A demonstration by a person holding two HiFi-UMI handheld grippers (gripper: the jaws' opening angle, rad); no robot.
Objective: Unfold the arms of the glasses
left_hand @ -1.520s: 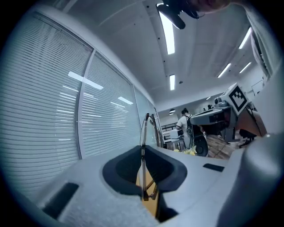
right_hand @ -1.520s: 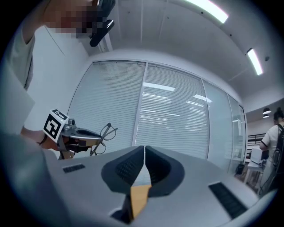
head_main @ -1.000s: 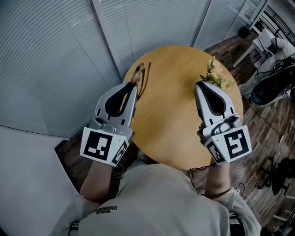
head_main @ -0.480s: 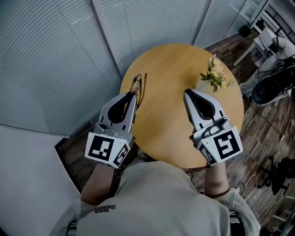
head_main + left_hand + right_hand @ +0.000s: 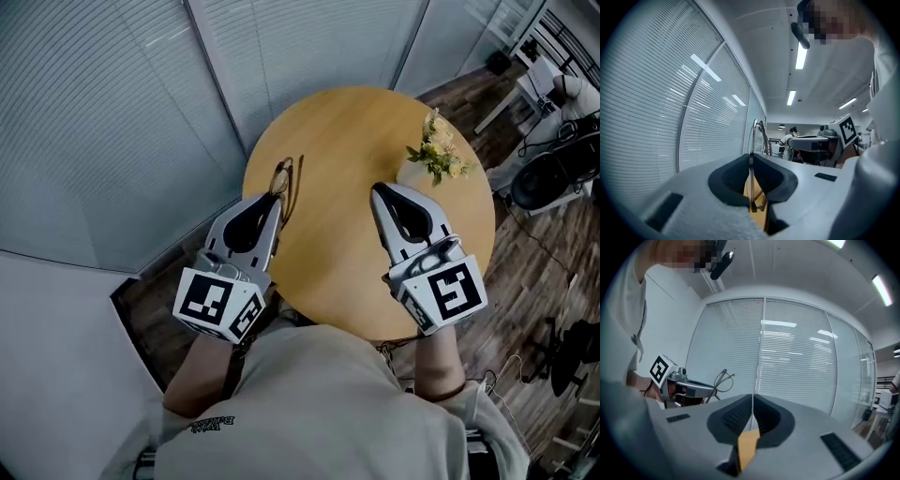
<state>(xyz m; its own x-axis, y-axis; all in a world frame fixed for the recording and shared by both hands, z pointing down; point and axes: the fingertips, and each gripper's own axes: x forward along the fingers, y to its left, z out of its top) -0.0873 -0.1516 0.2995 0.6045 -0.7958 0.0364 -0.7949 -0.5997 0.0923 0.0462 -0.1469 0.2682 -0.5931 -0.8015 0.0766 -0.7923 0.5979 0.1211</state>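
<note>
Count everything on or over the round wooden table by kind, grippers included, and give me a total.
Grippers: 2, the left gripper and the right gripper
Pairs of glasses: 1, clamped in the left gripper
Bunches of flowers: 1
Total: 4

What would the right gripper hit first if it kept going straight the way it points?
Probably nothing nearby: the right gripper points across bare table, passing between the flowers and the glasses. Beyond the far edge, the window blinds likely come first.
</note>
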